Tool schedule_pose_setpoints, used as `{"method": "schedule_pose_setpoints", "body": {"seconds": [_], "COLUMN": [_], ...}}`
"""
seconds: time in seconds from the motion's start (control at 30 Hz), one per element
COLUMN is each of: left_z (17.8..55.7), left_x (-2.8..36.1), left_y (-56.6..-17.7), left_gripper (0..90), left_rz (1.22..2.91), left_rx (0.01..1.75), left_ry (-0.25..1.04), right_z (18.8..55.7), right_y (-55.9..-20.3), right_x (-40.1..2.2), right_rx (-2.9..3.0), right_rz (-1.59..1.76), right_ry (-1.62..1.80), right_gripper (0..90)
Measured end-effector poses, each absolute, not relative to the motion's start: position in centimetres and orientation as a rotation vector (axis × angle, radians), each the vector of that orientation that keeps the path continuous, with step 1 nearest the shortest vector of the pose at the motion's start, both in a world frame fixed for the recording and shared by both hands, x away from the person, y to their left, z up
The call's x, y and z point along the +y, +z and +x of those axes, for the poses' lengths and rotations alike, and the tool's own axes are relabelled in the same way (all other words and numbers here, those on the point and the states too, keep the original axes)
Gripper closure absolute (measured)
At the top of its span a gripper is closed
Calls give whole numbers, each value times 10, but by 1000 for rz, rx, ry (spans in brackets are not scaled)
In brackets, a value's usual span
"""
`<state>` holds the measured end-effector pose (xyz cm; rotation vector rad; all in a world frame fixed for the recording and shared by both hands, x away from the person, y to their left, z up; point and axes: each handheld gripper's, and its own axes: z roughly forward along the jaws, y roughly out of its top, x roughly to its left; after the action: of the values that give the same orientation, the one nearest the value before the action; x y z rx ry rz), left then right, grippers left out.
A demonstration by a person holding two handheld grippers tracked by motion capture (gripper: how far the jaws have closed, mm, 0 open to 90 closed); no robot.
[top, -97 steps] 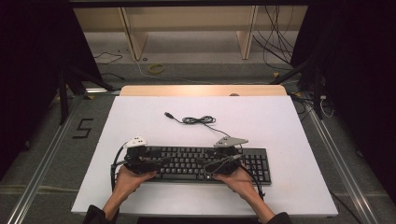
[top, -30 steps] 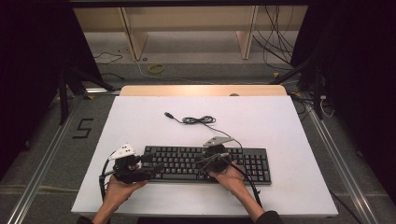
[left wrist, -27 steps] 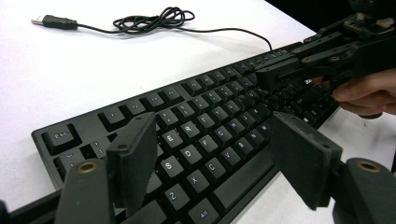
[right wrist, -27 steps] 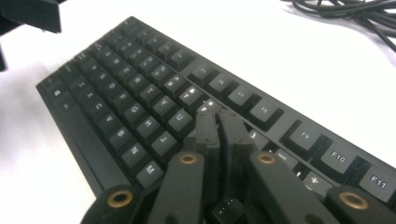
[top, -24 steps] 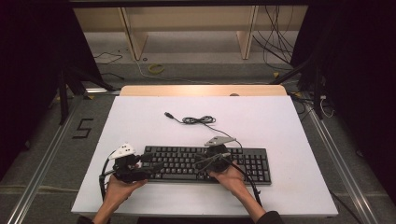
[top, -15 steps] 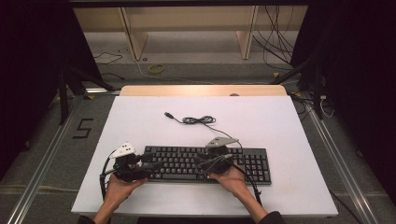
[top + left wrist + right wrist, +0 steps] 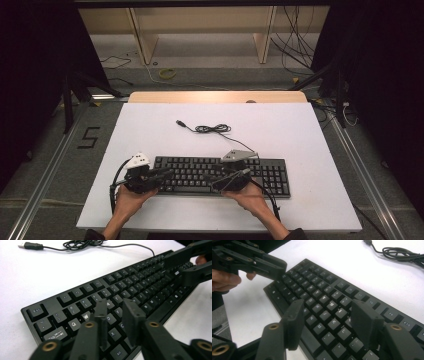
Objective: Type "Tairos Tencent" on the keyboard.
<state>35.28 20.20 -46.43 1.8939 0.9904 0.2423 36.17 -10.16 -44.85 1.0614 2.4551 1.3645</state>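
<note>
A black keyboard point(image 7: 220, 175) lies near the front of the white table point(image 7: 300, 130). My left gripper point(image 7: 167, 172) reaches over its left end. In the left gripper view the left gripper point(image 7: 115, 306) hangs just above the D and F keys point(image 7: 117, 312); its jaws have just been closing to a narrow gap with nothing between them. My right gripper point(image 7: 220, 181) sits over the keyboard's middle. Seen in the right gripper view, the right gripper point(image 7: 328, 310) has just been opening and its jaws stand wide above the H, J and K keys point(image 7: 332, 315), holding nothing.
The keyboard's black cable with its USB plug point(image 7: 207, 128) lies coiled on the table behind the keyboard. Bare white tabletop stretches to the left, right and back. A wooden strip point(image 7: 215, 96) edges the far side, with floor cables beyond.
The left gripper's jaws have drawn closer together over the left keys. The right gripper's jaws have spread apart, and that hand has lifted slightly off the keys.
</note>
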Motion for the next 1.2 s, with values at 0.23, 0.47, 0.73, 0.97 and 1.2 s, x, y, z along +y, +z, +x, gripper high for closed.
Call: {"method": "schedule_pose_setpoints", "body": {"seconds": [0.23,0.47,0.73,0.97,1.2], "left_z": [356,359,363,365,367], "left_x": [199,199,196,194,193], "left_y": [-466,-468,-471,-474,-477], "left_gripper": [849,892,893,893,893], "left_rz": [1929,1946,1967,1991,2008], "left_rx": [998,1020,1029,1047,1067], "left_ry": [252,250,239,228,221], "right_z": [358,355,352,349,346], "right_y": [-447,-449,-451,-451,-452], "right_x": [-103,-106,-107,-109,-112], "right_rx": [2450,2449,2452,2456,2451], "right_rz": [1055,1056,1051,1049,1038], "right_ry": [1371,1371,1368,1380,1383], "right_gripper": [412,394,376,363,351]}}
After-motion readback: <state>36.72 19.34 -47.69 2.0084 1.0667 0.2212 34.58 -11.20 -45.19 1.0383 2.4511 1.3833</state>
